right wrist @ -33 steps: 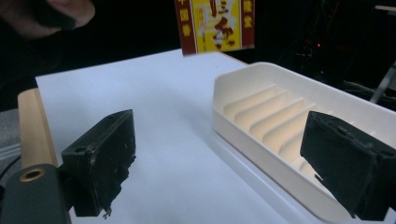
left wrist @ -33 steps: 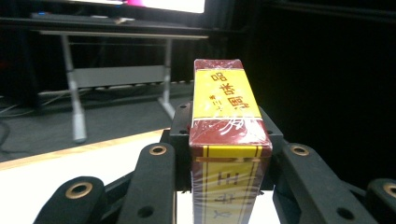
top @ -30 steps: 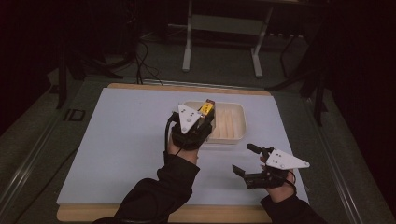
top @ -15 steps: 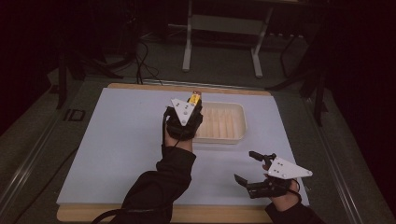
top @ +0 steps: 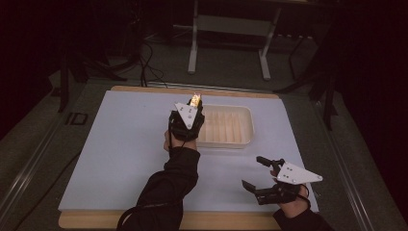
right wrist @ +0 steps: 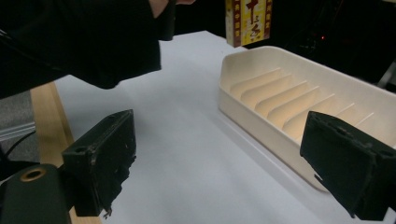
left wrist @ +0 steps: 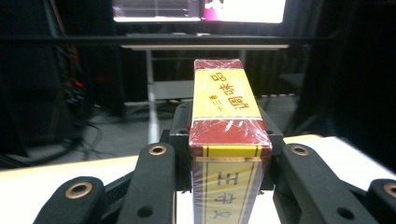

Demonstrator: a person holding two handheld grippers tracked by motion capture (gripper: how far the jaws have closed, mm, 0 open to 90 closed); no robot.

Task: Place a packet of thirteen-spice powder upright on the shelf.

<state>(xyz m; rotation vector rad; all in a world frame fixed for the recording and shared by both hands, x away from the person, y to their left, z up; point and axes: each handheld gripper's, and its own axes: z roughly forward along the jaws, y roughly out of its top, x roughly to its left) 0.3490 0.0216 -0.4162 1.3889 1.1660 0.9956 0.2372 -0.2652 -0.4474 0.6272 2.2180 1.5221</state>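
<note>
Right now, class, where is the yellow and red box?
In the high view, the yellow and red box is held in the left gripper, above the left end of the ribbed white tray.

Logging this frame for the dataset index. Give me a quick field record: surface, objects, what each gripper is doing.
surface: pale sheet over a wooden table
tray: cream ribbed tray, nothing in it, on the sheet
box: red and yellow box, wrapped in clear film
left gripper: shut on the box, held at the tray's left end
right gripper: jaws wide apart, holding nothing, near side of the tray
</note>
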